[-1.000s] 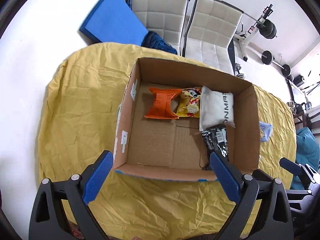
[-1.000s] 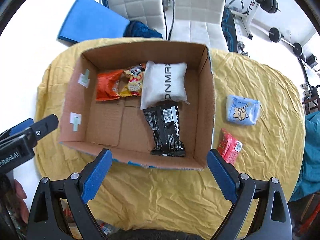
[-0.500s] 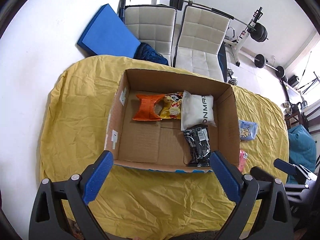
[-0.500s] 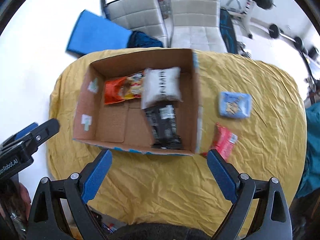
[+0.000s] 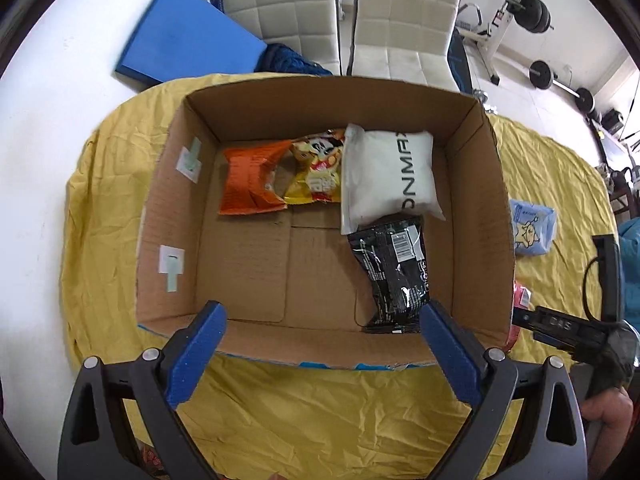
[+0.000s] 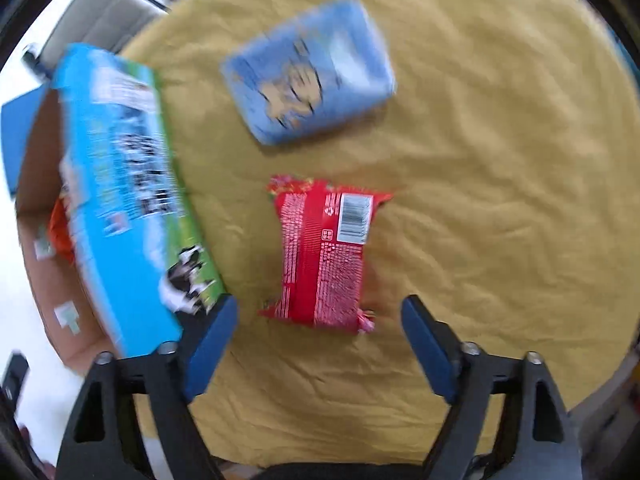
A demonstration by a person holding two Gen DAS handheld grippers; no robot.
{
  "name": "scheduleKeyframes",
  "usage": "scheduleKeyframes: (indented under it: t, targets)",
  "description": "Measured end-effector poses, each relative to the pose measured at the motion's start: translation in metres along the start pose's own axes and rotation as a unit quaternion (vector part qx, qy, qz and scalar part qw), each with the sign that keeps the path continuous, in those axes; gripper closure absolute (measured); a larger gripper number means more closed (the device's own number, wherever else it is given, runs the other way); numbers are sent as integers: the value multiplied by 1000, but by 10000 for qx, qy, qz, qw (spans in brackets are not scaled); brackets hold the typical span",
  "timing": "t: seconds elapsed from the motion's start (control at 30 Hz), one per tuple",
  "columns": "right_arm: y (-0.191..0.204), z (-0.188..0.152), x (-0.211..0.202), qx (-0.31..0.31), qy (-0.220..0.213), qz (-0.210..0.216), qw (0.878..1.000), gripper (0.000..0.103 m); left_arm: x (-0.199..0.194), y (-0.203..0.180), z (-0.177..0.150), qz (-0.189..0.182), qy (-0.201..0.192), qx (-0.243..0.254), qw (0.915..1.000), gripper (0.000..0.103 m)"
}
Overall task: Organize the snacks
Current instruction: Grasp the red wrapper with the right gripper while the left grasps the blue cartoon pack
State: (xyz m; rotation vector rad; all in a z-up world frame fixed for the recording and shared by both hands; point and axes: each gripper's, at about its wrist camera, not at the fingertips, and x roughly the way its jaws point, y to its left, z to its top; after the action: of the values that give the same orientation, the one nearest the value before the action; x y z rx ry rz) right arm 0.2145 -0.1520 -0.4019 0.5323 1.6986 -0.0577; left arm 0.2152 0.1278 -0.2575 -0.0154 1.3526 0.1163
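An open cardboard box (image 5: 488,184) stands on the yellow cloth. In it lie an orange packet (image 5: 250,182), a yellow packet (image 5: 318,174), a white pouch (image 5: 390,172) and a black packet (image 5: 394,272). My left gripper (image 5: 322,346) hangs open over the box's near wall. My right gripper (image 6: 318,340) is open just above a red packet (image 6: 324,252) that lies on the cloth beside the box's printed blue side (image 6: 128,196). A light blue packet (image 6: 310,76) lies farther off; it also shows as the light blue packet (image 5: 534,228) right of the box.
The yellow cloth (image 5: 100,208) covers a round table. Two white chairs (image 5: 404,24) and a blue mat (image 5: 188,36) stand behind it, with gym weights (image 5: 538,16) at the back right. A hand (image 5: 606,416) holds the right gripper's body at the lower right.
My right gripper has swung right and dropped low over the red packet. My left gripper has moved closer to the box and shifted right.
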Motion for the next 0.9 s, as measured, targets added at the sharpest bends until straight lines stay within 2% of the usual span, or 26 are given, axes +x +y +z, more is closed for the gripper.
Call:
scheduleKeyframes:
  t: [0.07, 0.1, 0.13, 0.17, 0.27, 0.37, 0.47, 0.53, 0.6, 0.63, 0.7, 0.77, 0.83, 0.87, 0.9]
  targets:
    - [-1, 5, 19, 82, 152, 32, 9998, 22, 8, -9, 3, 85, 72, 71, 9999, 4]
    - [0, 7, 27, 82, 198, -6, 9998, 26, 11, -13, 4, 99, 110, 106, 9998, 4]
    - [1, 9, 36, 51, 248, -97, 9996, 33, 13, -17, 6, 113, 142, 143, 9997, 4]
    - [1, 9, 41, 31, 292, -223, 9993, 53, 14, -23, 8, 135, 155, 186, 9996, 4]
    - [-3, 9, 41, -19, 277, -200, 9994, 55, 8, -44, 17, 133, 109, 447, 9989, 4]
    - [-16, 12, 24, -163, 170, -238, 9994, 55, -3, -78, 32, 143, -65, 898, 9958, 4]
    - [-38, 20, 0, -208, 61, -232, 9995, 55, -13, -127, 47, -5, -224, 1632, 9863, 4]
    - [-60, 27, -18, -231, -80, -343, 9991, 55, -12, -168, 54, 17, -324, 2335, 9718, 4]
    - [-85, 33, -33, -236, -173, -484, 9984, 55, -1, -211, 59, 89, -301, 3095, 9504, 4]
    - [-98, 36, -40, -206, -210, -562, 9980, 55, 10, -234, 60, 101, -178, 3520, 9358, 4]
    - [-123, 40, -47, -163, -227, -721, 9970, 55, 32, -264, 60, 93, 31, 4059, 9139, 4]
    - [-147, 43, -53, -44, -252, -828, 9962, 55, 60, -295, 53, 355, 161, 4728, 8803, 4]
    - [-166, 44, -55, 73, -243, -886, 9957, 55, 85, -315, 45, 531, 243, 5222, 8508, 4]
    - [-176, 42, -56, 144, -257, -913, 9954, 55, 98, -323, 42, 508, 382, 5391, 8398, 4]
    - [-182, 42, -56, 177, -252, -909, 9954, 55, 107, -327, 41, 441, 523, 5463, 8348, 4]
